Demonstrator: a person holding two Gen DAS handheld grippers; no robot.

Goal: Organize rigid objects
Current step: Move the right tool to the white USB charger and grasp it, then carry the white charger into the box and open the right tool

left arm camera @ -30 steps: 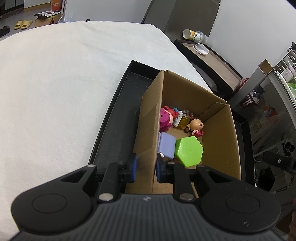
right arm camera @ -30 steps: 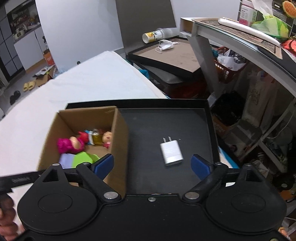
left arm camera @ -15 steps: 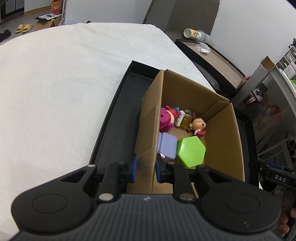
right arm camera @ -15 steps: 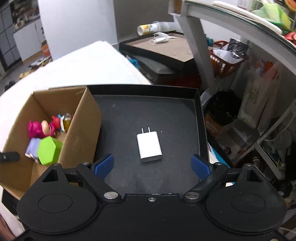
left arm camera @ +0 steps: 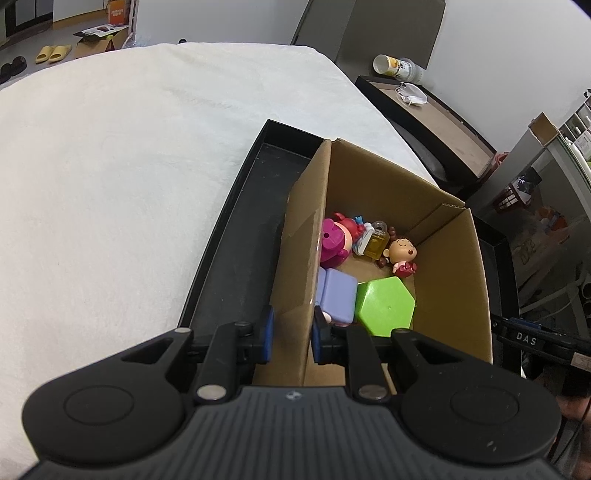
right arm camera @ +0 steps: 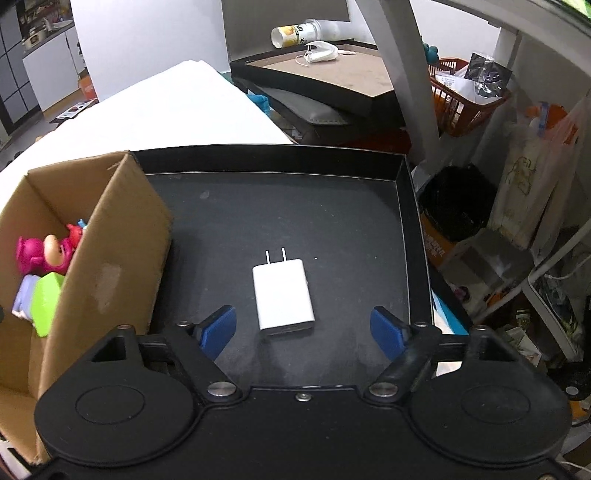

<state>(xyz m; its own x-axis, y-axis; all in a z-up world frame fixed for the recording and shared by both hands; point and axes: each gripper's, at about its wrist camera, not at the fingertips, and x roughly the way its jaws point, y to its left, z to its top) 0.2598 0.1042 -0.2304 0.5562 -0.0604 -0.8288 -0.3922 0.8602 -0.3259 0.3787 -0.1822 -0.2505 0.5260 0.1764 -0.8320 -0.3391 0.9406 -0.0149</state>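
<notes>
Gripping: the left gripper (left arm camera: 291, 334) is clamped on the near wall of the cardboard box (left arm camera: 458, 266), one blue pad outside the wall and one inside.
Right gripper: the right gripper (right arm camera: 303, 330) hangs with its blue pads spread wide apart, holding nothing.
Charger: a white plug-in charger (right arm camera: 282, 293) lies flat on the tray floor, prongs pointing away from the camera, its near end between the two spread pads and touching neither.
Tray: a shallow black tray (right arm camera: 406, 221) sits on a white cloth (left arm camera: 110, 166); the box stands in its left part, the charger in the open right part.
Box contents: a green hexagon block (left arm camera: 384, 308) lies just beside a lavender block (left arm camera: 338, 295); farther back are a pink figure (left arm camera: 334, 245), a small yellow bottle (left arm camera: 376, 242) and a little doll with brown hair (left arm camera: 400, 254), all close together on the box floor.
Box in right view: the same box (right arm camera: 110, 240) stands at the left, well apart from the charger, with the pink figure (right arm camera: 33, 254) and green block (right arm camera: 46, 301) showing over its wall.
Background: a tipped cup (right arm camera: 295, 31) and a face mask (right arm camera: 321, 51) rest on a brown surface behind the tray.
</notes>
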